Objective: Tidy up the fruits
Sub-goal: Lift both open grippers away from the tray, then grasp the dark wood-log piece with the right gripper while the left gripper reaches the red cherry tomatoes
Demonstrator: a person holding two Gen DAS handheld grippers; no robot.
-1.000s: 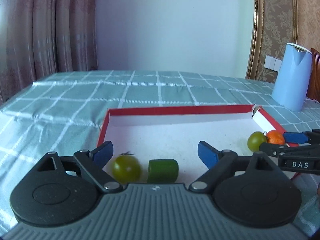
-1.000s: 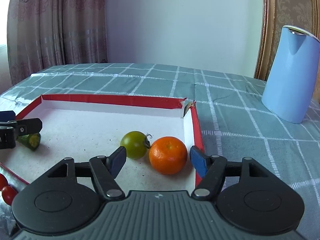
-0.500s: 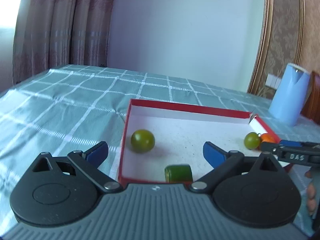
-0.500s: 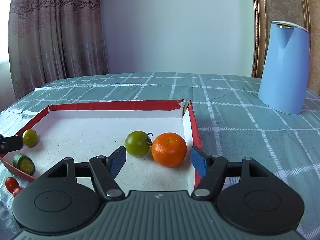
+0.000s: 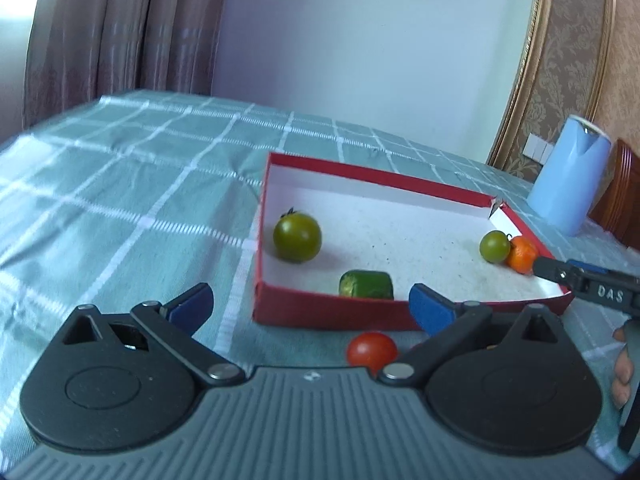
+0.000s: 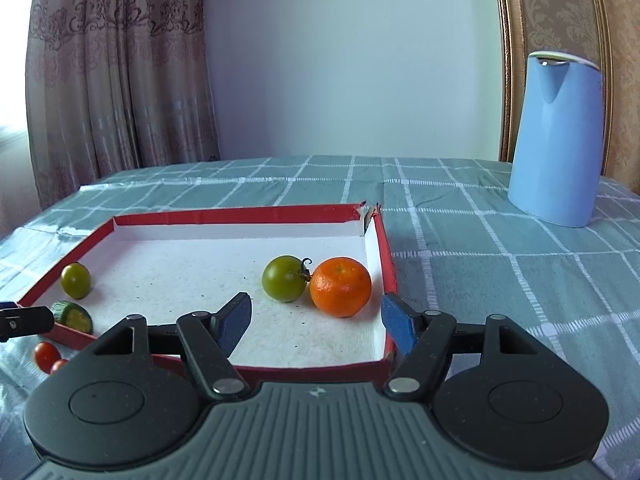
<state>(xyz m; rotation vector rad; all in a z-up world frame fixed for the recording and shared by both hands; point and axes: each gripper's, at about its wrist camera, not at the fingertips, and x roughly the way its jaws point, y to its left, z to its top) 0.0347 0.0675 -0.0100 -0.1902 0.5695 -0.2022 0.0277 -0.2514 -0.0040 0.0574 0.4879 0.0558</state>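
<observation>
The left gripper (image 5: pixel 310 302) is opening wide, holding nothing, near a small red tomato (image 5: pixel 371 350) on the checked green tablecloth (image 5: pixel 120 200). The right gripper (image 6: pixel 316 316) is half open and empty. The shallow red cardboard box (image 6: pixel 240 214) holds two green tomatoes (image 6: pixel 285 278), an orange (image 6: pixel 340 286) and a cucumber piece (image 6: pixel 74 315). A tall blue jug (image 6: pixel 556 140) stands apart.

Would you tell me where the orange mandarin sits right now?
In the right wrist view, the orange mandarin sits inside the red box, near its right wall, touching a green tomato.
</observation>
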